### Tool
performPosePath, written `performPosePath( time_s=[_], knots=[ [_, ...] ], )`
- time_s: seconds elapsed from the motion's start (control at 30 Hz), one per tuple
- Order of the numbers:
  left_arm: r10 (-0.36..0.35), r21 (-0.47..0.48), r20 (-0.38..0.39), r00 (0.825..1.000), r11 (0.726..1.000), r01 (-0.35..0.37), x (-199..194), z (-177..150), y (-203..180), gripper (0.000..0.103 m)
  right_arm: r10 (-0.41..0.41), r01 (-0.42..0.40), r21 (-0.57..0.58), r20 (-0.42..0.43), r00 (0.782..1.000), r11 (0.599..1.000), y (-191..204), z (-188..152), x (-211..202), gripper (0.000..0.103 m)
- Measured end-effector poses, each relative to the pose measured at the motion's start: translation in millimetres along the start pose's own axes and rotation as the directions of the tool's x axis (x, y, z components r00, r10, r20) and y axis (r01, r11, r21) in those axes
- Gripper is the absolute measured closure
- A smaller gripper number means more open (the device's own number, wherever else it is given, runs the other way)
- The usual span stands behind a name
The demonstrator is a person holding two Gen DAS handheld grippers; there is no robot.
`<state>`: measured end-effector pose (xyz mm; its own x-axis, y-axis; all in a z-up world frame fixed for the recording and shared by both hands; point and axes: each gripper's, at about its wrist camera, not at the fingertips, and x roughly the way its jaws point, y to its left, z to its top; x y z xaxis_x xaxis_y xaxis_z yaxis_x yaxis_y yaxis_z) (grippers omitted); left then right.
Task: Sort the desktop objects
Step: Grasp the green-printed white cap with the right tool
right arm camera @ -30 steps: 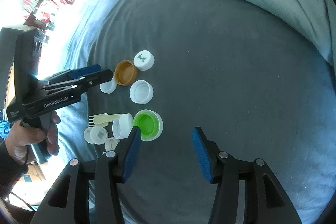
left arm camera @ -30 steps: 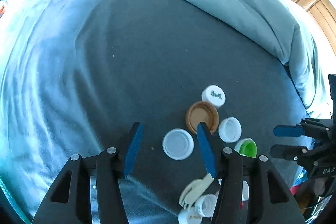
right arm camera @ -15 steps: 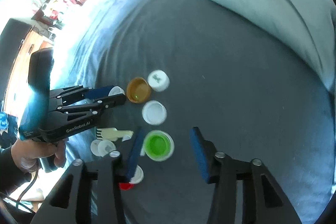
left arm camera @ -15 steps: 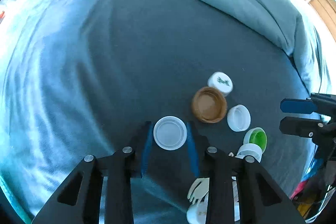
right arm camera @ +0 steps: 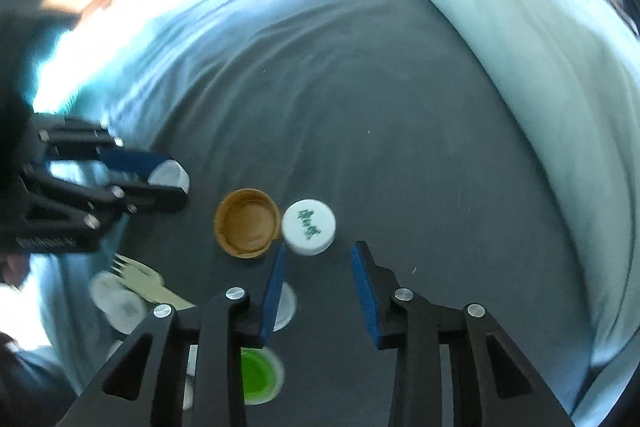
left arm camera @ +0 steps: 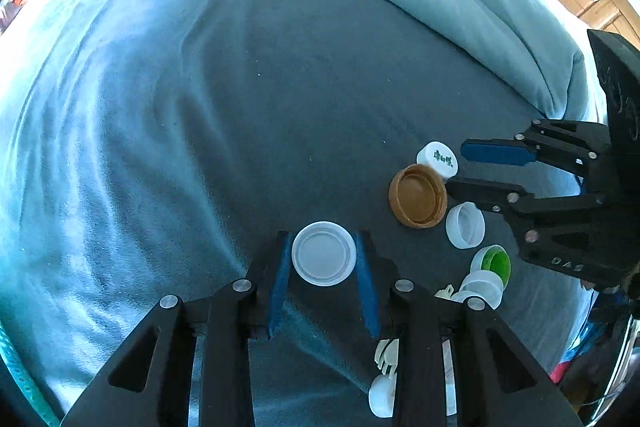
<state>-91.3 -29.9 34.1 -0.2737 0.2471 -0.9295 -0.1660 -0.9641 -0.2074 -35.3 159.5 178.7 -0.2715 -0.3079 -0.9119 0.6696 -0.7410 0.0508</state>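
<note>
While both tools hang over the bed:
Left tool [left arm camera: 323,283]: clamped across white lid [left arm camera: 323,253]; light, stiff, rim-held.
Right tool [right arm camera: 318,291]: closing, nothing gripped.
Printed cap [right arm camera: 308,226]: just beyond; slick, grip its sides.

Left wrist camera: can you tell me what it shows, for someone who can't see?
The left tongs pinch a flat white lid on a grey blanket. To the right lie a brown lid and white caps, with the right tongs reaching in.

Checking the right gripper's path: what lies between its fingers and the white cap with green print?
Only bare dark cloth, seen in the right wrist view: the printed white cap sits just beyond the closing right gripper, whose fingers hold nothing.
</note>
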Motion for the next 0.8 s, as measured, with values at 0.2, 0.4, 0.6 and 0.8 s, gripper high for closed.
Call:
performPosePath(
  time_s=[0.2,0.4,0.6,0.8],
  knots=[
    [-0.002,-0.004,0.013,1.0,1.0,0.002,6.0,-15.8,-9.0,0.076,0.015,-0.011,-0.144,0.022,1.0,0.989,17.4,8.9,11.2,0.066],
    [-0.011,-0.008,0.019,1.0,1.0,0.011,18.6,-10.9,-19.3,0.07,0.014,-0.01,-0.153,0.025,1.0,0.988,15.5,10.5,16.1,0.066],
    [0.006,-0.007,0.01,1.0,1.0,-0.006,9.9,-14.0,-12.3,0.076,0.022,-0.022,-0.077,-0.009,1.0,0.997,11.1,15.4,15.6,0.07],
    [0.035,-0.024,0.05,0.998,0.999,-0.033,-20.9,-12.9,-21.2,0.076,0.011,-0.011,0.089,0.001,1.0,0.996,2.2,24.9,-16.2,0.07]
  ],
)
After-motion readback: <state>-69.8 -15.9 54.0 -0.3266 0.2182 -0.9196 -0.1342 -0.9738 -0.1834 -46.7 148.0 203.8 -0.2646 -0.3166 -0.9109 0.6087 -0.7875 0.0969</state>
